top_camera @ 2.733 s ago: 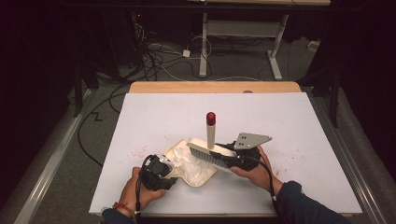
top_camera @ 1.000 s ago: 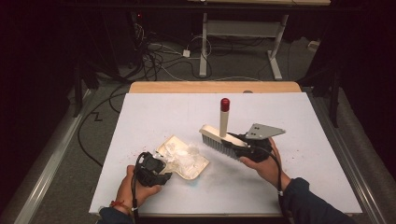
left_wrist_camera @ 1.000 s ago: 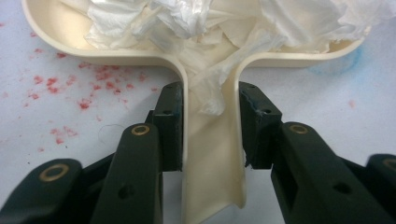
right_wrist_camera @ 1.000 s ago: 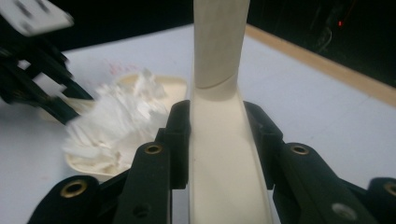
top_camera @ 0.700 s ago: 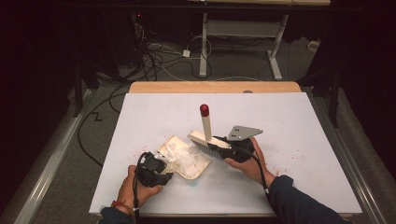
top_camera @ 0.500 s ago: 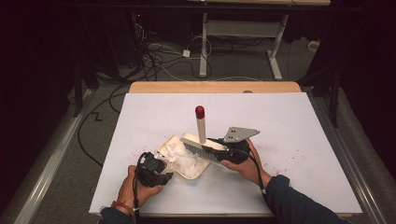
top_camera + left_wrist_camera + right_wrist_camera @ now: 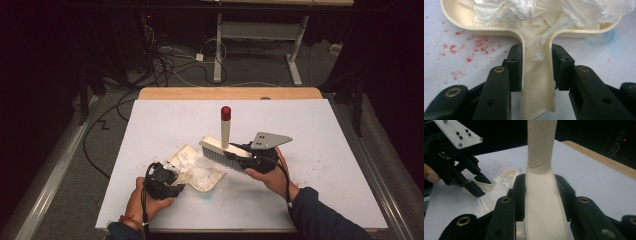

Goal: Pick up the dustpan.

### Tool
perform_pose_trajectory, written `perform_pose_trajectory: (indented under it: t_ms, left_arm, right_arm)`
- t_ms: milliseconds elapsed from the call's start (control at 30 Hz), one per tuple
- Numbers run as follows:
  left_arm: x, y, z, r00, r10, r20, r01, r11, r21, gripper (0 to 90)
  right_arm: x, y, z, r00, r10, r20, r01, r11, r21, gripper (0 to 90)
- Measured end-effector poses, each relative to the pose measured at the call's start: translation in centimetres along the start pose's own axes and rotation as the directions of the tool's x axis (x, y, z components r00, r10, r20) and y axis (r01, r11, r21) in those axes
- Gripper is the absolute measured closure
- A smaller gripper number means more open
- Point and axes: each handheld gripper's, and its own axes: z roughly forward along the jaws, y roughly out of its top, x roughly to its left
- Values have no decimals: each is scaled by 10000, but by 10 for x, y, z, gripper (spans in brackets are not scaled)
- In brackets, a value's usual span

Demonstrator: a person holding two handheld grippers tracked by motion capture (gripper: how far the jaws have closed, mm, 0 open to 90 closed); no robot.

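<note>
While the brush (image 7: 220, 152) hangs at the far edge of the dustpan (image 7: 196, 169), the high view suggests the sweeping is largely done: crumpled white tissue (image 7: 197, 172) already lies heaped in the pan, which sits flat on the white table (image 7: 320, 130) near the front edge, and I can make out no other scrap of paper on the sheet. What remains on the surface, as far as that view shows, is a scatter of fine red specks (image 7: 334, 161) to the right of the hands and a few near the pan. The left gripper (image 7: 167, 182) has the pan by its handle, and the right gripper (image 7: 239, 153) carries the brush with its red-tipped handle standing upright. From the left gripper view, the jaws are clamped on either side of the pan's narrow cream handle (image 7: 536, 82), tissue (image 7: 544, 20) spills down its throat, and red crumbs (image 7: 474, 46) lie on the table just outside the rim. From the right gripper view, the jaws squeeze the brush's cream handle (image 7: 544, 195), with the pan and tissue (image 7: 492, 188) beyond. Judging by this, the crumbs are still to be gathered and the pan then emptied.
</note>
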Motion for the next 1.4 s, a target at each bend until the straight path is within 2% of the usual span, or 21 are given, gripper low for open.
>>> perform_pose_trajectory:
  t_ms: [67,233,300,333,433,600,667,800,900,1033,1100,1200,1300,1400]
  left_arm:
    - [0,0,0,10000,-10,19,10,10000,-12,628]
    - [1,0,-1,10000,-62,71,62,10000,-57,627]
    - [2,0,0,10000,-78,61,79,10000,-45,627]
    - [2,0,0,10000,-56,41,57,10000,-58,627]
    - [2,-1,-1,10000,-71,52,71,10000,-55,627]
    - [1,0,0,10000,24,17,-24,10000,17,628]
    - [0,0,0,10000,-11,15,11,10000,5,628]
    - [2,-1,-1,10000,-56,70,56,10000,-25,627]
    - [2,-1,0,10000,-18,54,18,10000,25,628]
    - [2,-2,0,10000,-33,61,33,10000,14,628]
    - [2,-2,0,10000,-22,36,22,10000,14,627]
    - [2,-2,0,9999,-90,66,90,10000,-41,627]
    - [2,-2,0,9999,-78,69,78,10000,-5,627]
    - [3,-3,0,10000,-66,72,66,10000,-6,627]
  right_arm:
    - [0,1,-3,10000,-5,45,4,10000,10,683]
    - [-1,7,-13,9995,180,-257,-184,9997,-142,683]
    - [1,10,-17,9986,260,-460,-262,9997,-30,683]
    - [4,11,-18,9990,164,-418,-163,9999,16,683]
    - [10,10,-20,9970,75,-768,-55,9997,251,683]
    - [18,3,-19,9973,-726,-134,734,9943,776,683]
    - [19,-2,-14,9970,-754,-169,767,9919,1010,683]
    - [23,-5,-10,9885,-1501,163,1462,9789,1430,683]
    - [20,-1,-19,9923,-1212,-266,1231,9881,921,683]
    - [17,10,-33,9954,-797,-524,811,9964,241,683]
    - [18,13,-37,9956,-649,-671,656,9978,90,683]
    - [20,17,-42,9952,-690,-688,686,9976,-90,683]
    - [20,19,-48,9957,-671,-643,664,9977,-118,683]
    - [17,20,-57,9967,-458,-671,451,9989,-130,683]
